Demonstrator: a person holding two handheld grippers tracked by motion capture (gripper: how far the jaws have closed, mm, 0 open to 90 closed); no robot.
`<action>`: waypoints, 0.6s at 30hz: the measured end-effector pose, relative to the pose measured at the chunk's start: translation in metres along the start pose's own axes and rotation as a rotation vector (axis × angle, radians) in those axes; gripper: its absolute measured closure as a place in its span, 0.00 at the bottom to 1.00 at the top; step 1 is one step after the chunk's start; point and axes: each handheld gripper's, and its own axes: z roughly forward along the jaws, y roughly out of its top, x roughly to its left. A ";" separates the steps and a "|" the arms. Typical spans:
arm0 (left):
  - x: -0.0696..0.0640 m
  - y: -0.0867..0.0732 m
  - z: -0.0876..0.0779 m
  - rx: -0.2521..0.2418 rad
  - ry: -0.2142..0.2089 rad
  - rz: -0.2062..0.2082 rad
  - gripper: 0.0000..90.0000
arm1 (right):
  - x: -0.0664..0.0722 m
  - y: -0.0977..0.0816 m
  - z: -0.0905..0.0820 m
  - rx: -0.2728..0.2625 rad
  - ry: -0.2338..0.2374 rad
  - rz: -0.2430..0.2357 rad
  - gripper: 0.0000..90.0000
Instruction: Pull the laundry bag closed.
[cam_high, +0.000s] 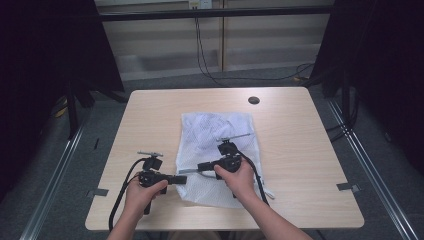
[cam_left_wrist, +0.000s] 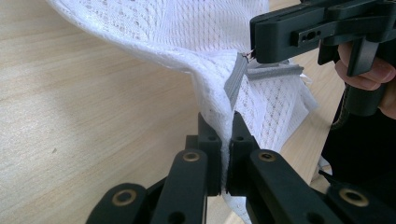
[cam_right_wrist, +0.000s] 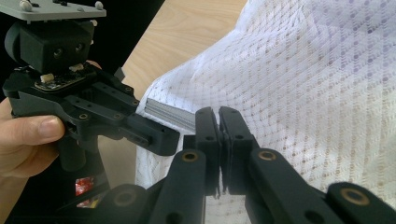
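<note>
Pale wooden table (cam_high: 150, 115) in dim curtained studio: white mesh laundry bag (cam_high: 212, 135) lies at centre. Left gripper (cam_left_wrist: 225, 140) clamps bag edge at 7 o'clock; right gripper (cam_right_wrist: 218, 126) pinches grey zipper strip (cam_right_wrist: 170, 113). Unzipping apparently just starting; bag still flat.

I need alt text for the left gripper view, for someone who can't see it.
The left gripper, jaws shut, pinches the edge of a white mesh bag lifted off a light wooden table. At upper right, the right gripper in a hand meets the bag at its grey zipper strip.
</note>
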 end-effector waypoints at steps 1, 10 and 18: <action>0.000 0.000 0.000 0.000 0.000 0.000 0.98 | 0.000 0.000 0.000 0.000 0.001 -0.001 0.97; 0.000 0.000 0.000 0.002 0.003 -0.004 0.98 | -0.002 -0.001 -0.002 0.001 0.008 0.006 0.97; 0.001 0.000 0.000 0.007 -0.003 -0.014 0.98 | -0.003 -0.002 -0.001 0.002 0.012 0.013 0.97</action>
